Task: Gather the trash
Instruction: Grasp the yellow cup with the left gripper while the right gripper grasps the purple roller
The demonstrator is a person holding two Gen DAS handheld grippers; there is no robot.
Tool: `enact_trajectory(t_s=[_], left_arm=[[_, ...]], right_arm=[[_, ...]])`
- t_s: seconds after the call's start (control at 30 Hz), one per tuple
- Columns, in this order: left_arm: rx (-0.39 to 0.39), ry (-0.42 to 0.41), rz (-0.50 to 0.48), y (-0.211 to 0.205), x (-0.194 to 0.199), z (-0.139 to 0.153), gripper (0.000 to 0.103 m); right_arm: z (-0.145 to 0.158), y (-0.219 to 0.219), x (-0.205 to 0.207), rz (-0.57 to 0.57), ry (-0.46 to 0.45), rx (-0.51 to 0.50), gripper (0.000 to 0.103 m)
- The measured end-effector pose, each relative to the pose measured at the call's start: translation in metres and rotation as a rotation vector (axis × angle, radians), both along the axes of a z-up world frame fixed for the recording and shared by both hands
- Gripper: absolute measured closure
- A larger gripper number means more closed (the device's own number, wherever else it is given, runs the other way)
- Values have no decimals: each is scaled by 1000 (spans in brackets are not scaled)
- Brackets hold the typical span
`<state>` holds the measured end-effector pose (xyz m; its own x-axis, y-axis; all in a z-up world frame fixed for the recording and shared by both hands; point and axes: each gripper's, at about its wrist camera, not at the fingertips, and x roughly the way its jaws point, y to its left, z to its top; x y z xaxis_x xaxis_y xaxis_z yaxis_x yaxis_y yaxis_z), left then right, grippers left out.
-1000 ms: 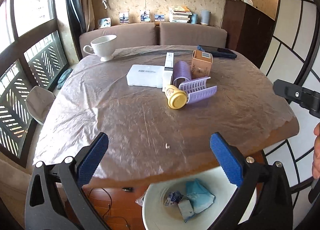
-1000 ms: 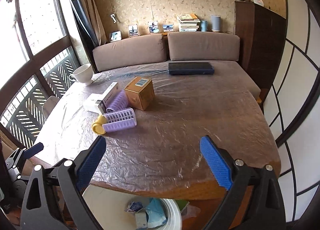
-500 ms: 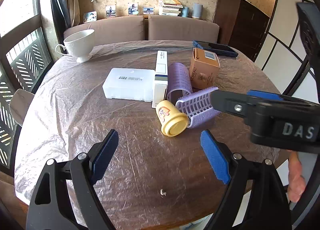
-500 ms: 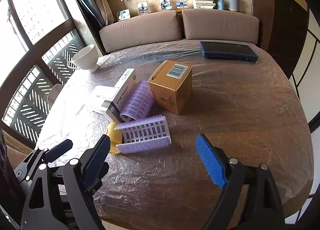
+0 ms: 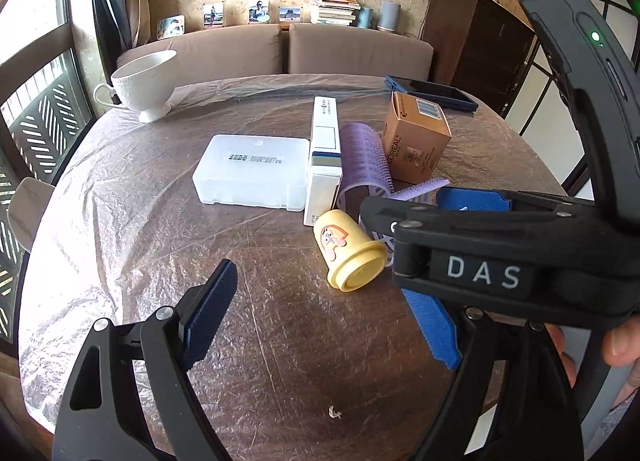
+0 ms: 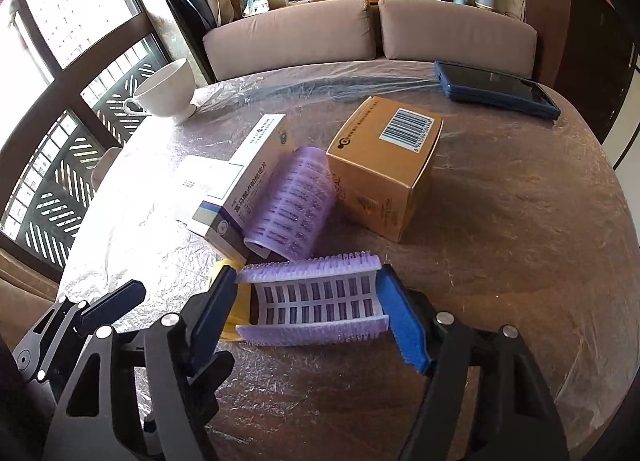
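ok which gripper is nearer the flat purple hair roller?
Right. The right gripper straddles the flat purple hair roller, one finger at each end. The left gripper hangs open nearer the table edge, short of the yellow cup.

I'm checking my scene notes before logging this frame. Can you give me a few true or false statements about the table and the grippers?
1. The right hand-held gripper has its fingers on either side of the flat purple hair roller. True.
2. The white teacup lies tipped over. False: it stands upright.
3. The yellow cup lies on its side. True.
4. The left hand-held gripper grips the tan carton. False: it is open and empty.
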<state>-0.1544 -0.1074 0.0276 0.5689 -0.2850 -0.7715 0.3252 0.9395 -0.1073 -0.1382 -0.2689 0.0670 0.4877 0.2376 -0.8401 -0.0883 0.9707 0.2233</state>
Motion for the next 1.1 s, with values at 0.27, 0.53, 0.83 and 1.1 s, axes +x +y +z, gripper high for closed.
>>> enact_trajectory(t_s=[0.27, 0.53, 0.83, 1.1], left_arm=[[-8, 31, -14, -8, 13, -5, 37], [-34, 43, -34, -13, 13, -5, 37], [-14, 64, -24, -27, 20, -11, 36], [41, 30, -14, -40, 22, -13, 28]], right_arm=[[1, -28, -8, -88, -9, -24, 33], [0, -48, -16, -133, -13, -16, 32], [-6, -53, -16, -161, 3, -2, 32], [-8, -56, -16, -168, -4, -3, 32]])
